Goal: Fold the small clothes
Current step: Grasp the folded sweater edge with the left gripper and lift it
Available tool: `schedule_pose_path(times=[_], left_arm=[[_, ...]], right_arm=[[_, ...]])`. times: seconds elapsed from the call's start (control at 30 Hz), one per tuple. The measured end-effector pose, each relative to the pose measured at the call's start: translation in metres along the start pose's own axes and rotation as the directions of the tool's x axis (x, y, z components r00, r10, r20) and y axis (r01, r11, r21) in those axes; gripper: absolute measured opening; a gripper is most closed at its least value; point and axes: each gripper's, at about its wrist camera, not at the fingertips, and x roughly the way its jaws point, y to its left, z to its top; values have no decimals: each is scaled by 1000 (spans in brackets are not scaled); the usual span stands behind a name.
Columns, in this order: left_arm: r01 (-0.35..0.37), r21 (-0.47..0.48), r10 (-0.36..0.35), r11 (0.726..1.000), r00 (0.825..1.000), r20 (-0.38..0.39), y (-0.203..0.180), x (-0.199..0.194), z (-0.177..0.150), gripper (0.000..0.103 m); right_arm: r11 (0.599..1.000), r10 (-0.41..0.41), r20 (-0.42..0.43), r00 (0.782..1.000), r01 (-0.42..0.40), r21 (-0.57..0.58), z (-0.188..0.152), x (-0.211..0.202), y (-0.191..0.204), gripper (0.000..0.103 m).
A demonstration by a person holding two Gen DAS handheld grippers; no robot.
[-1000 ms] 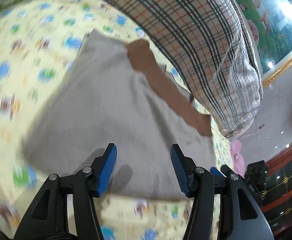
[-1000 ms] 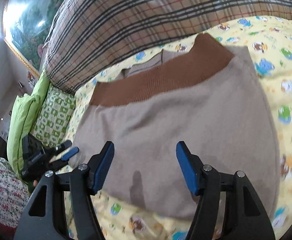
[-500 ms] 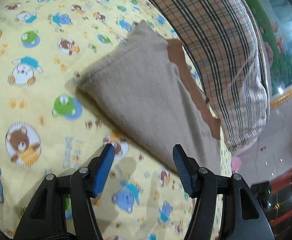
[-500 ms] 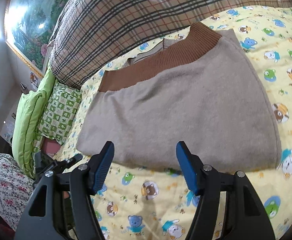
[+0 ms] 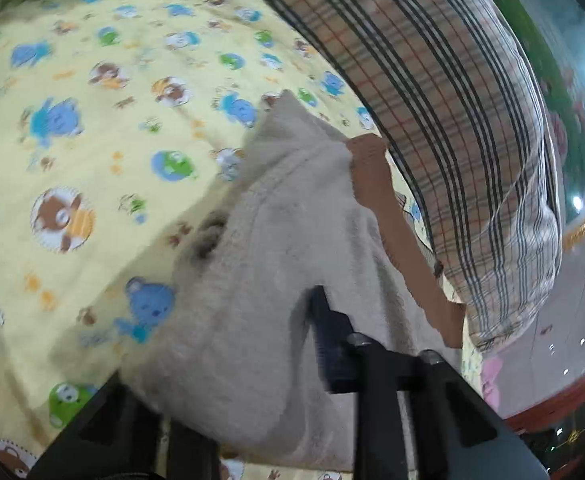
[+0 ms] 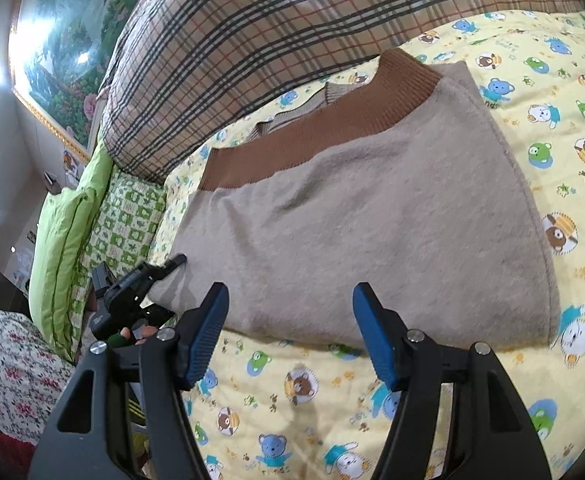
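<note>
A beige fleece garment point(image 6: 372, 220) with a brown ribbed band point(image 6: 324, 132) lies flat on the yellow cartoon sheet point(image 6: 552, 100). My left gripper point(image 5: 268, 312) is at the garment's near left corner, its jaws closing on bunched beige cloth point(image 5: 292, 220). The cloth covers one finger; only the other dark finger point(image 5: 326, 344) shows. In the right wrist view the left gripper point(image 6: 172, 262) meets that corner. My right gripper point(image 6: 291, 292) is open just over the garment's near edge, nothing between its blue pads.
A big plaid quilt point(image 6: 292, 20) is heaped behind the garment. A green pillow point(image 6: 64, 232) and a floral cushion point(image 6: 12, 360) lie at the left. A framed painting point(image 6: 64, 40) hangs on the wall. Dark wood furniture point(image 5: 572, 420) stands beyond the bed.
My left gripper swung off the garment, then came back onto its corner and closed, bunching the cloth. The right gripper drew back to the garment's near edge and stays open.
</note>
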Motion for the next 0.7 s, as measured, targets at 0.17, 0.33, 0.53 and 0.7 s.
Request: schedule_pose_path(times=[0.17, 0.33, 0.53, 0.7], left_arm=[[-50, 165, 40, 985, 997, 64, -48, -12, -1, 13], [6, 386, -35, 923, 997, 69, -127, -20, -24, 10], [131, 528, -125, 839, 991, -48, -194, 3, -83, 8], [153, 626, -42, 765, 981, -189, -205, 50, -150, 8]], right_arm=[[999, 2, 15, 1000, -3, 35, 16, -2, -18, 65], [998, 23, 48, 999, -26, 65, 37, -12, -35, 65], [995, 45, 74, 996, -51, 83, 59, -22, -53, 65], [990, 86, 18, 996, -88, 110, 74, -10, -64, 65]])
